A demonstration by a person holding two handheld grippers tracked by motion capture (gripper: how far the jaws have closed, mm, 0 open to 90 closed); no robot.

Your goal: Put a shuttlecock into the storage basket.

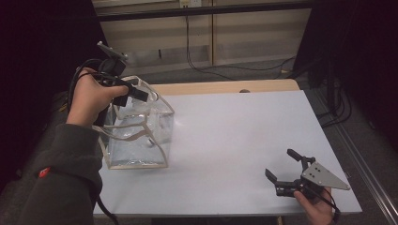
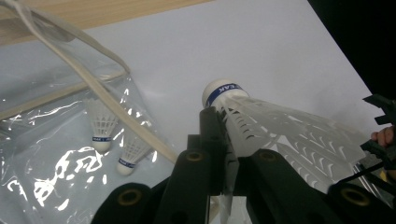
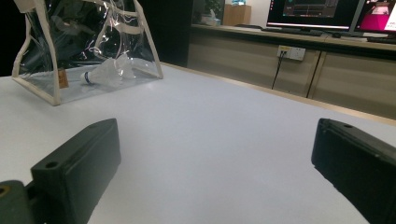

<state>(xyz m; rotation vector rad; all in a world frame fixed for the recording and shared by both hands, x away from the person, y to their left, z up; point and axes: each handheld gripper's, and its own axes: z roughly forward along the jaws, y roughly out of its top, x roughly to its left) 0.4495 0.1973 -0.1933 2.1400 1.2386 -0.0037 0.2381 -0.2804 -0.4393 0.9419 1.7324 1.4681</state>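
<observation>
Shuttlecock [image 2: 261,126] in left gripper [image 2: 224,154] points cork-first toward table [image 2: 261,46]

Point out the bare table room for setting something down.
The white table is free between the clear bag and the right gripper, and along the far edge. It is crowded at the left, where the left gripper holds a shuttlecock over the bag.

Bag [image 1: 141,129]: clear glossy plastic film, creased, with cream cloth-like trim. Shuttlecock [image 2: 280,135]: white plastic mesh skirt, smooth cap. Table [image 1: 234,140]: matt, smooth pale surface with a wood edge.
</observation>
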